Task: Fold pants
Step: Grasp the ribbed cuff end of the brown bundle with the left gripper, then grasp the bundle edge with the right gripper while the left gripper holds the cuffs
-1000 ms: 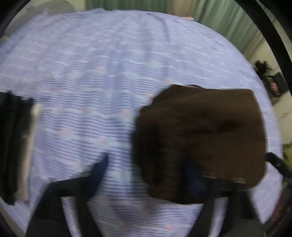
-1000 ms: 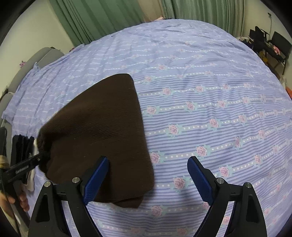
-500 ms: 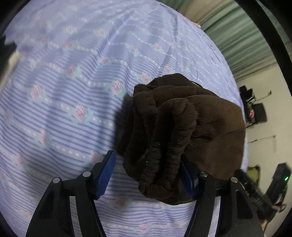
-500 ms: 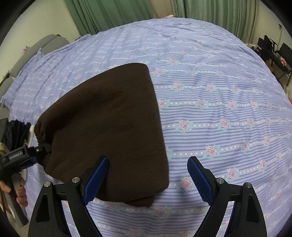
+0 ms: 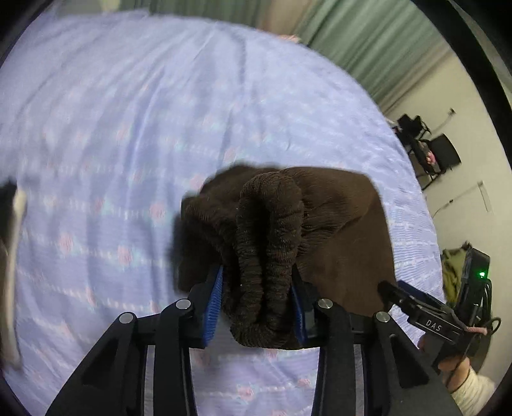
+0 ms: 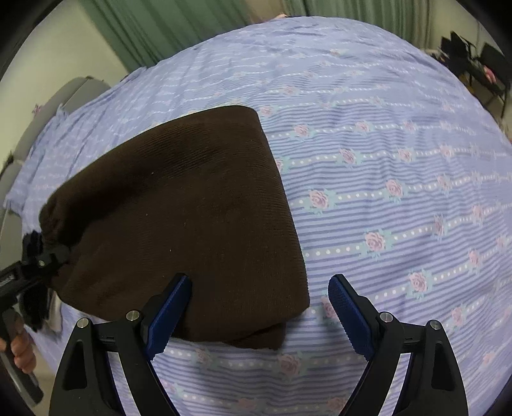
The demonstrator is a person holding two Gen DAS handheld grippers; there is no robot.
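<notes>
The brown corduroy pants (image 6: 185, 217) lie folded into a compact block on the lilac flowered bedsheet (image 6: 400, 160). My left gripper (image 5: 259, 300) is shut on the bunched elastic waistband end of the pants (image 5: 272, 243), which bulges up between the blue pads. In the right wrist view the left gripper (image 6: 48, 259) grips the pants' left end. My right gripper (image 6: 259, 307) is open, just above the near right corner of the folded pants, its left pad (image 6: 169, 304) over the cloth. The right gripper also shows in the left wrist view (image 5: 425, 316).
A dark folded garment with a white edge (image 5: 12, 224) lies at the far left on the sheet. Green curtains (image 6: 153, 28) hang behind the bed. Black chairs (image 5: 428, 150) stand beyond the bed's right side. A grey headboard (image 6: 48, 108) is at the left.
My left gripper has closed on the bunched waistband end of the pants. The right gripper has moved a little closer over the pants' near corner and stays open.
</notes>
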